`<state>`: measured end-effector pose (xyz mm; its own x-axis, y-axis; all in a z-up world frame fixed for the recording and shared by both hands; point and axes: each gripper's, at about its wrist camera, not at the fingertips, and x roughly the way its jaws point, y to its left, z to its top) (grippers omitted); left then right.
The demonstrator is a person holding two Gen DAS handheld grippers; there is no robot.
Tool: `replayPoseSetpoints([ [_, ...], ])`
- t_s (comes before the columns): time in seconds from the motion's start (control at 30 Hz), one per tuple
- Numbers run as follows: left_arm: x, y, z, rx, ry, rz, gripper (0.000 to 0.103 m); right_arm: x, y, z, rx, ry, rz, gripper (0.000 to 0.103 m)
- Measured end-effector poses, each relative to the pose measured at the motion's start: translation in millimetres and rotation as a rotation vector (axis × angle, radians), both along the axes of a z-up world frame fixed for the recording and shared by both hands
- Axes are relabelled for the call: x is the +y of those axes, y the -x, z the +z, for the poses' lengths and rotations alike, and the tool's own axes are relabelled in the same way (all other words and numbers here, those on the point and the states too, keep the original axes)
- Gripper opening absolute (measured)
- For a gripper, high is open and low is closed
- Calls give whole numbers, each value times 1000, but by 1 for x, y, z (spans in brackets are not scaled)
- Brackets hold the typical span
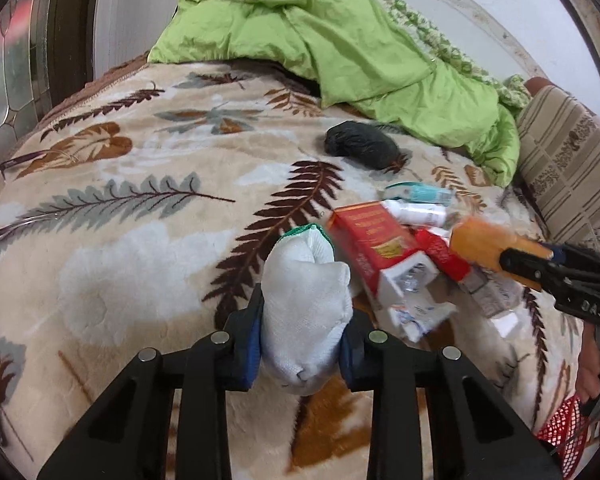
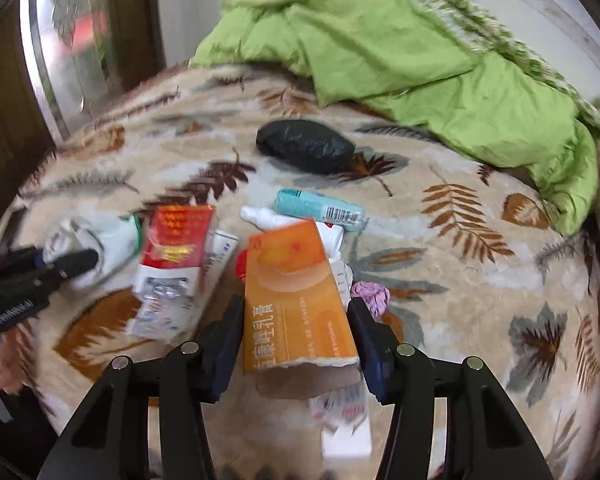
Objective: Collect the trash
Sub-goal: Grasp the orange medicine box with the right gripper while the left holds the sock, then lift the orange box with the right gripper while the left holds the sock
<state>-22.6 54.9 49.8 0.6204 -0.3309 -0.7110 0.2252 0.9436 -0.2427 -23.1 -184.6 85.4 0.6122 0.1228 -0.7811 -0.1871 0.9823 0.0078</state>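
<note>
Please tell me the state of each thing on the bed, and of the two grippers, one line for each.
left gripper: shut on the white sock.
white sock: bunched, held.
right gripper: shut on the orange box.
orange box: held, near end torn open.
red box: lying flat, end open.
black bag: balled up, lying apart.
teal tube: lying on its side.
green quilt: crumpled.

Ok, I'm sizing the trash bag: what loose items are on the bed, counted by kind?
Cartons: 3, orange carton in the right claw, red carton, white carton
Tubes or bottles: 2, teal tube, white bottle
Socks: 1, white sock in the left claw
Black bags: 1
Purple scraps: 1
Total: 8
</note>
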Motion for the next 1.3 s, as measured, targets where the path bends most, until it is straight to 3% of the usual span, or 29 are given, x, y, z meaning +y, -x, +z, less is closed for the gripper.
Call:
replayPoseSetpoints([
  [0.13, -7, 19, 6, 10, -7, -25, 29, 4, 38, 4, -1, -103, -20, 50],
  [0.47, -22, 44, -15, 111, -54, -63, 30, 1, 82, -41, 191, -182, -50, 49],
  [0.73, -25, 41, -26, 115, -60, -44, 35, 12, 79, -45, 204, -121, -30, 56],
  [0.83, -25, 41, -26, 108, -62, -32, 33, 16, 80, -51, 190, -81, -42, 56],
  [0.93, -30, 47, -22, 62, -106, -11, 30, 14, 85, -58, 184, -103, -80, 53],
  [1.1, -41, 68, -9, -63, -155, 9, 29, 4, 106, -38, 31, -114, -145, 51],
  [1.3, -55, 96, 0, -102, -189, -15, 29, -10, 129, -23, -72, -165, -225, 51],
])
